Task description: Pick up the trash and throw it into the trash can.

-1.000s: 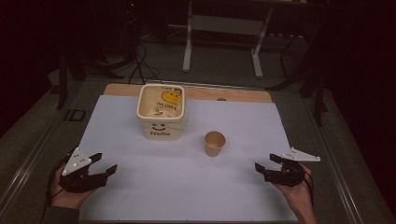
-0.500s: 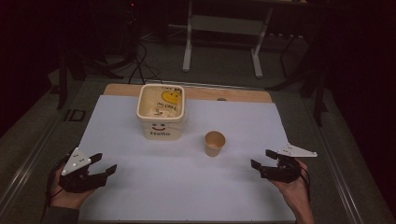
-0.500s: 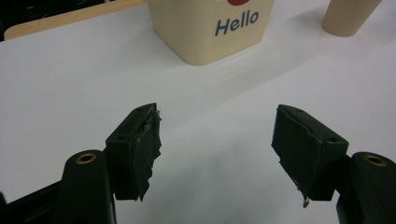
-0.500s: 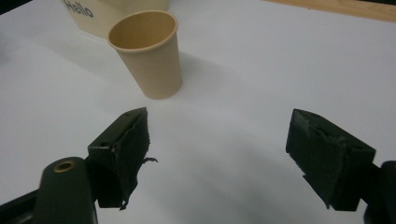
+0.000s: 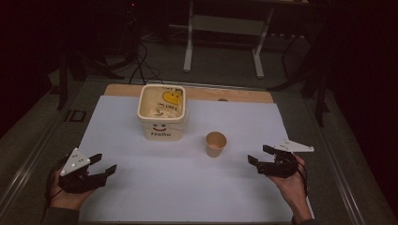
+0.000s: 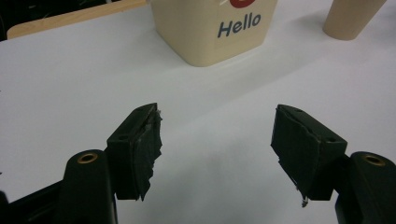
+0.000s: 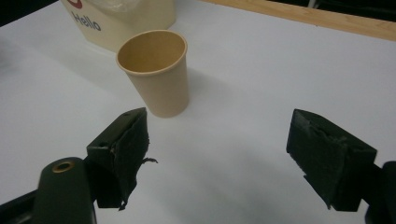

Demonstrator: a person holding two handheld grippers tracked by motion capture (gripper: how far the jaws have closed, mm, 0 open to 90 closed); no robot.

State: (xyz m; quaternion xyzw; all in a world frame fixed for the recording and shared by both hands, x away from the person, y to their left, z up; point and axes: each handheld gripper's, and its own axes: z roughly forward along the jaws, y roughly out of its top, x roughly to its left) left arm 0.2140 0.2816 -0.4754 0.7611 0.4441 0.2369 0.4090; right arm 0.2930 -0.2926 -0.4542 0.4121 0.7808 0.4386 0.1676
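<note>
Right gripper, jaws spread and empty, is pointing toward the upright tan paper cup; left gripper likewise spread; cream "Hello" tub contents are showing indistinctly.

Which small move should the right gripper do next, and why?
Probably move the right gripper forward toward the paper cup. Its jaws stand open and empty, and the cup stands upright just ahead of them, beside the Hello tub.

Dim high view, dark surroundings, bright white table, soft shadows, gripper views sharp, evenly lit
</note>
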